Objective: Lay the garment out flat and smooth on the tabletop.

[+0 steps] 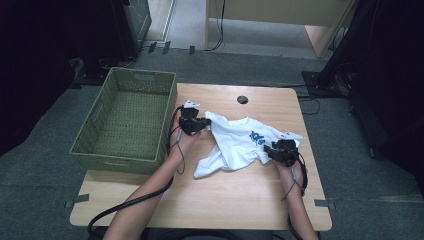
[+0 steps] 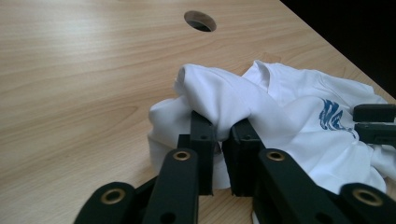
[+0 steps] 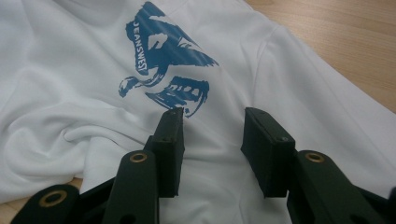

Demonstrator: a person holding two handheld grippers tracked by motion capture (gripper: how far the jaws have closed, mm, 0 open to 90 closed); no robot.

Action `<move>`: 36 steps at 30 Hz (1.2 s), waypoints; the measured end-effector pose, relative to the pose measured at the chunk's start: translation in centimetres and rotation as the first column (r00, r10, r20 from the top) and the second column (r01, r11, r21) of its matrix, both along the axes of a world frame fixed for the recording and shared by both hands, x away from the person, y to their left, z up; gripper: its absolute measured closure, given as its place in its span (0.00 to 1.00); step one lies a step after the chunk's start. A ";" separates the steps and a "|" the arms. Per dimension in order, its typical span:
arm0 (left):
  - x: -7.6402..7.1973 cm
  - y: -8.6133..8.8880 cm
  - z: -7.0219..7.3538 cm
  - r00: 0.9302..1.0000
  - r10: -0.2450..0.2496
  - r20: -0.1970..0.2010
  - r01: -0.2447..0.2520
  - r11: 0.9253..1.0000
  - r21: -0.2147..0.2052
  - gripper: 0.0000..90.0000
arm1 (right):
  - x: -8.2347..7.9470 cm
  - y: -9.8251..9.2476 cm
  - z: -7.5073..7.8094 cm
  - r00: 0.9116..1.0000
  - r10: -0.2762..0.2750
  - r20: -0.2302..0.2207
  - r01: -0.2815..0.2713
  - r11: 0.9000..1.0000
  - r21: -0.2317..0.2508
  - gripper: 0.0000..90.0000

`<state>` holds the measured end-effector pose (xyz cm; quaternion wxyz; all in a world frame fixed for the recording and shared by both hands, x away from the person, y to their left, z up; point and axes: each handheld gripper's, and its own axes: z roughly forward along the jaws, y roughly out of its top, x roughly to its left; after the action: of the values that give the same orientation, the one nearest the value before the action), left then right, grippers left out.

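Note:
A crumpled white T-shirt with a blue print lies on the wooden table. My left gripper is at the shirt's upper left corner. In the left gripper view its jaws stand almost together with a fold of the shirt pinched between them and draped over the tips. My right gripper rests at the shirt's right side. In the right gripper view its jaws stand apart just below the print, and the cloth lies flat under them, not squeezed.
A green woven basket with nothing in it stands at the table's left side, close beside my left hand. A round cable hole sits near the far edge. Bare wood stretches along the near side. Dark furniture and cables surround the table.

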<state>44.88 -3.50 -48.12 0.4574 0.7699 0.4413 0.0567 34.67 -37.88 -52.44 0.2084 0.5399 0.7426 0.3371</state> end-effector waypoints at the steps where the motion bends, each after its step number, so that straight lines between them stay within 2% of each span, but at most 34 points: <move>1: 0.2 -0.2 -0.3 1.000 0.000 -0.004 0.000 1.000 0.007 0.90 | 0.0 0.0 0.0 1.000 0.000 0.001 0.000 1.000 0.004 0.66; 4: 0.6 -0.5 -1.3 1.000 0.003 -0.023 -0.003 1.000 0.014 0.88 | -0.1 0.1 0.1 1.000 0.005 0.012 -0.005 1.000 0.008 0.66; 7: 1.0 -0.6 -2.2 0.999 0.030 -0.028 -0.030 1.000 0.000 0.74 | -0.1 0.1 0.3 1.000 0.007 0.021 -0.007 1.000 0.014 0.66; 10: 1.1 -0.3 -2.5 0.998 0.037 -0.053 -0.038 0.999 -0.022 0.64 | -0.2 0.0 0.5 1.000 0.005 0.027 -0.005 1.000 0.020 0.66; 14: 0.6 0.7 -2.1 0.998 0.039 -0.049 -0.041 0.999 -0.032 0.61 | -0.4 -0.3 0.6 0.999 0.004 0.034 -0.005 1.000 0.026 0.66; 17: 0.1 1.3 -1.9 0.999 0.040 -0.026 -0.041 0.999 -0.034 0.57 | -0.5 -0.4 0.7 0.999 -0.005 0.036 0.004 0.999 0.033 0.66; 22: -0.3 1.9 -2.6 0.999 0.035 -0.018 -0.035 0.999 0.000 0.53 | -0.6 -0.7 0.8 0.999 -0.015 0.040 0.013 0.999 0.037 0.66; 26: -0.4 1.7 -3.9 0.999 0.040 -0.019 -0.039 0.998 0.040 0.54 | -0.7 -1.0 0.9 0.999 -0.026 0.040 0.024 0.999 0.046 0.66; 29: -0.1 1.6 -4.4 0.999 0.047 -0.023 -0.046 0.999 0.029 0.57 | -0.6 -1.0 0.8 0.999 -0.025 0.038 0.024 0.999 0.044 0.66; 34: 0.4 0.8 -4.7 0.999 0.034 0.018 -0.035 0.998 0.055 0.63 | -0.1 -0.9 0.7 0.999 -0.028 0.038 0.027 0.999 0.042 0.65; 36: 0.5 0.6 -4.8 0.999 0.021 0.024 -0.023 0.997 0.075 0.74 | 0.1 -0.9 0.6 0.999 -0.031 0.040 0.029 0.998 0.047 0.65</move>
<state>45.41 -2.93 -52.87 0.4326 0.7809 0.4421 0.0871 34.74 -38.82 -51.82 0.2161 0.5487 0.7220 0.3619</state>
